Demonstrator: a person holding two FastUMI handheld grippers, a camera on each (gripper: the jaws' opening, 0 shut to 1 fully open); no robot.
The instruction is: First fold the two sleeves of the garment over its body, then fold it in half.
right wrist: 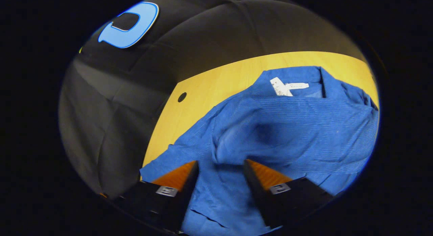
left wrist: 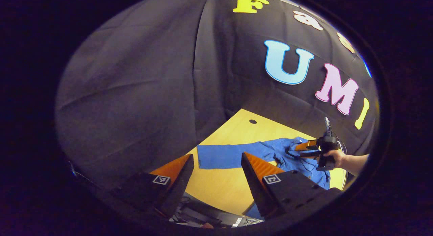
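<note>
**Both hand-held grippers open over the shirt**

The left hand-held gripper (left wrist: 217, 158) hangs wide open and empty above the tabletop (left wrist: 220, 185). Just ahead of it a flat sleeve (left wrist: 223, 156) of the blue shirt (right wrist: 287, 127) stretches across. The right hand-held gripper (right wrist: 220, 165), also open and gripping nothing, hovers low over the rumpled shirt body; the collar (right wrist: 304, 77) lies beyond it.

The wooden table (left wrist: 223, 188) carries a small dark round hole (left wrist: 252, 121) near its far corner, and tangled cables (left wrist: 199, 217) lie below its near edge.
</note>
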